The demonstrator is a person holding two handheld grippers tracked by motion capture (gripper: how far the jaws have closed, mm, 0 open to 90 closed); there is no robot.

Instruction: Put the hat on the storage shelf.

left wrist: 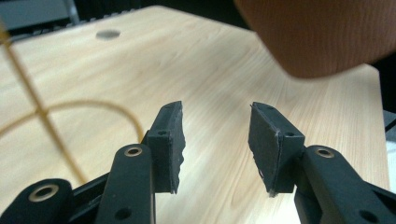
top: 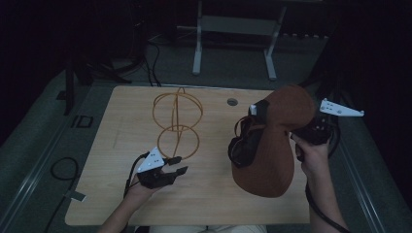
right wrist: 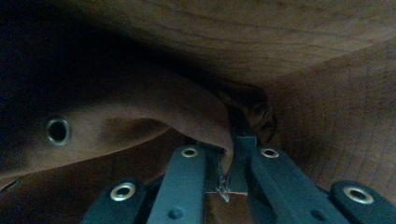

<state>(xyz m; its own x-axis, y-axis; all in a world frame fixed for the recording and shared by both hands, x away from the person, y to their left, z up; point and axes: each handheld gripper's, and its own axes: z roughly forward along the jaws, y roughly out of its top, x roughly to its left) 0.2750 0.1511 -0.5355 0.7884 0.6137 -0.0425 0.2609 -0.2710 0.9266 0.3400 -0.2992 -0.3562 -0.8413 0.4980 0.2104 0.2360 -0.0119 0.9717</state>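
My right tongs (right wrist: 229, 179) were clamped on a fold of the brown hat (top: 272, 145), holding it up over the right side of the bench (top: 214, 194). My left tongs (left wrist: 217, 144) stood partly open with nothing between them, low over the bench, just beside an orange wire frame (top: 177, 121).

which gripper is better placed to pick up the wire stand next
Left. The left gripper is empty, fingers apart, beside the wire stand; the right gripper is clamped on the brown hat.
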